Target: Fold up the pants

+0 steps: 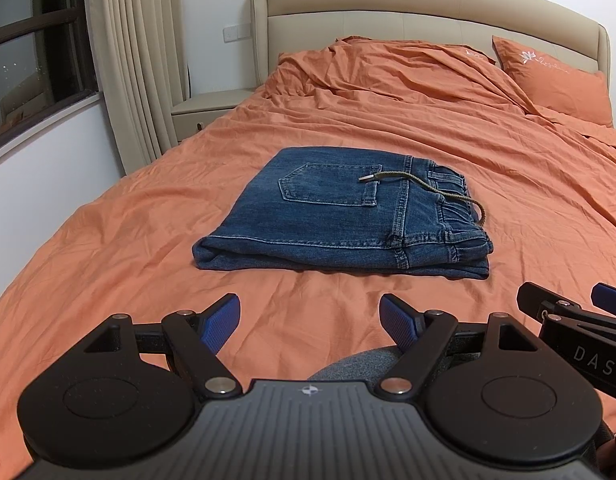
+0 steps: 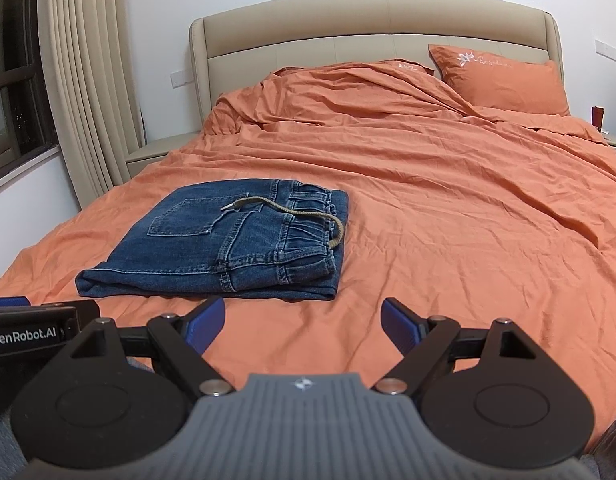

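Pants [image 1: 340, 216] lie folded in a compact stack on the bed [image 1: 428, 128], so you hold the left gripper [image 1: 310, 322] and right gripper [image 2: 301, 324] back on the near side, fingers wide and empty, the folding apparently done.

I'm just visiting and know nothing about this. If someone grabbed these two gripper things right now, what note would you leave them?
Left gripper: open, empty, held above the bedspread short of the jeans.
Right gripper: open, empty, beside it, also short of the jeans.
Jeans: folded into a compact stack, back pocket up, lying on the bed. The drawstring trails loose across the top.
Done: the folding looks complete.
Left: perhaps tuck the drawstring in; otherwise nothing obvious.
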A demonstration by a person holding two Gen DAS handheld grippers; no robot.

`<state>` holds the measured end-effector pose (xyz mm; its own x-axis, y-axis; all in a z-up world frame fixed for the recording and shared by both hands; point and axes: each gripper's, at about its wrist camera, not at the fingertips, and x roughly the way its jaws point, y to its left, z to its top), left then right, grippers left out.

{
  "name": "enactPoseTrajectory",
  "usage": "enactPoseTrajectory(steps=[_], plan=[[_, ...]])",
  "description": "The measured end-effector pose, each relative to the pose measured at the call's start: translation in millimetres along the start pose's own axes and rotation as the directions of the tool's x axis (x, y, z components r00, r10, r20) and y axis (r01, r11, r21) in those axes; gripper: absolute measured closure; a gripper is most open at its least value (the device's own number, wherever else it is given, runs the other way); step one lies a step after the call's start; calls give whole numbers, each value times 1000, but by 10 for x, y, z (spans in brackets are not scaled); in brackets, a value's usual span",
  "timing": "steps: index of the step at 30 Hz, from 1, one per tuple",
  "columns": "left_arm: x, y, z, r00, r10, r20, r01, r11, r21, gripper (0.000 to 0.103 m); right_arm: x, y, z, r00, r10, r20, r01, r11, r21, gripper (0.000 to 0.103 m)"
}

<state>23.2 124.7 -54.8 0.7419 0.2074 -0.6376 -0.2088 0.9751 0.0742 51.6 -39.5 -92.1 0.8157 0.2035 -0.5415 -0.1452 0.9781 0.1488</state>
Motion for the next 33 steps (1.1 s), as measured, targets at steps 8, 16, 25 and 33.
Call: enactPoseTrajectory(steps=[8, 16, 25, 33], plan=[[-1, -2, -2, 1000, 0, 0, 0, 1000, 0, 10, 1, 1, -1, 1000, 0, 0, 0, 1000, 0, 22], [-6, -7, -7, 1000, 1, 1, -1, 1000, 1, 10, -2, 7, 2, 1000, -1, -3, 1, 1000, 0, 22], [-7, -3, 12, 1000, 1, 2, -1, 1000, 8, 10, -6, 0, -5, 1000, -2, 1, 2, 1000, 1, 22], [-6, -8, 7, 1000, 3, 2, -3, 1000, 8, 10, -6, -5, -7, 1000, -1, 3, 1, 1000, 2, 22]])
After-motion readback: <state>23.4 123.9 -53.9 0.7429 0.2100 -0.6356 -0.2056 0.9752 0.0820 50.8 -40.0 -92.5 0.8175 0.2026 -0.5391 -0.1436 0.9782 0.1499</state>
